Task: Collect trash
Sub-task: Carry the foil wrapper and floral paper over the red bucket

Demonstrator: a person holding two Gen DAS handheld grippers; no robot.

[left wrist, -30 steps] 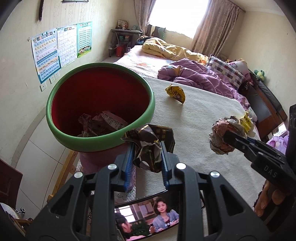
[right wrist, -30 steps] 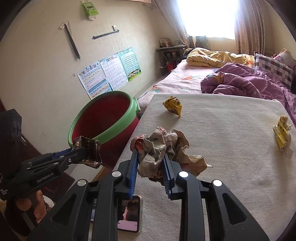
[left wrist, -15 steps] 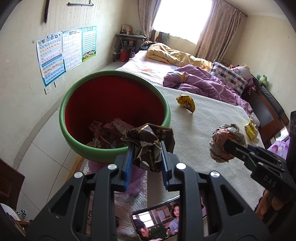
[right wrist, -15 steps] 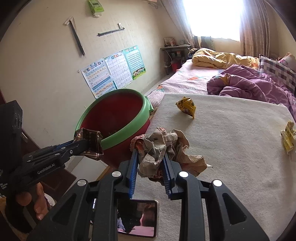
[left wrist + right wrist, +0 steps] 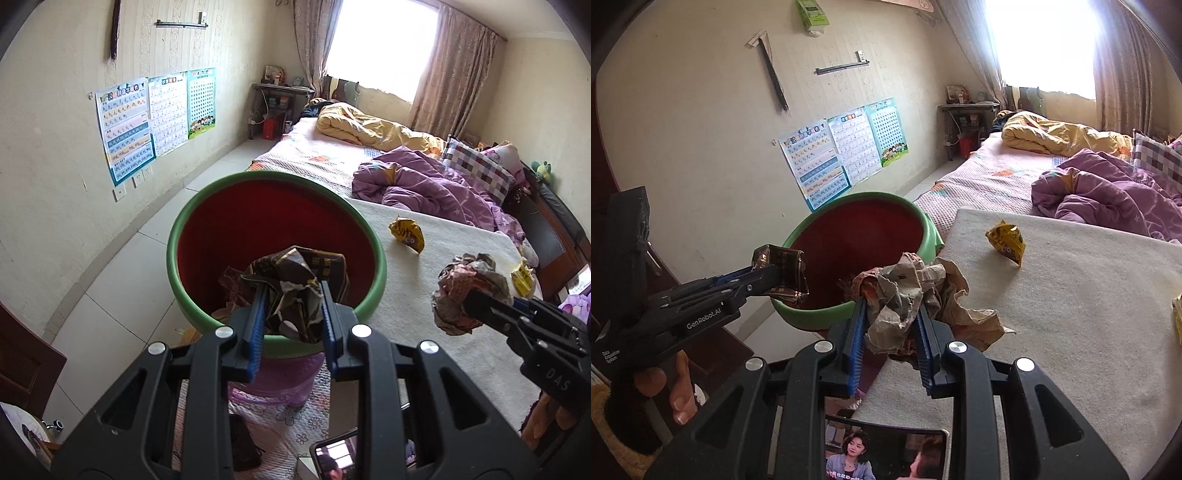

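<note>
My left gripper [image 5: 293, 295] is shut on a dark crumpled wrapper [image 5: 295, 273] and holds it over the near rim of the red bin with a green rim [image 5: 207, 206]. It shows from the side in the right wrist view [image 5: 783, 275]. My right gripper [image 5: 892, 314] is shut on a crumpled brown paper ball [image 5: 905, 291] beside the bin [image 5: 871, 199], above the cream mat [image 5: 1071, 314]. The paper ball also shows in the left wrist view [image 5: 465, 291]. Earlier trash lies inside the bin [image 5: 231, 280].
A yellow snack wrapper [image 5: 406, 232] lies on the mat; it also shows in the right wrist view [image 5: 1006, 240]. Another yellow wrapper [image 5: 522, 277] lies at the mat's right edge. A phone [image 5: 886, 454] plays video at the front. A purple duvet [image 5: 424, 184] lies behind.
Both grippers have moved left toward the bin. My left gripper now holds the dark wrapper over the bin's opening. Both grips are unchanged.
</note>
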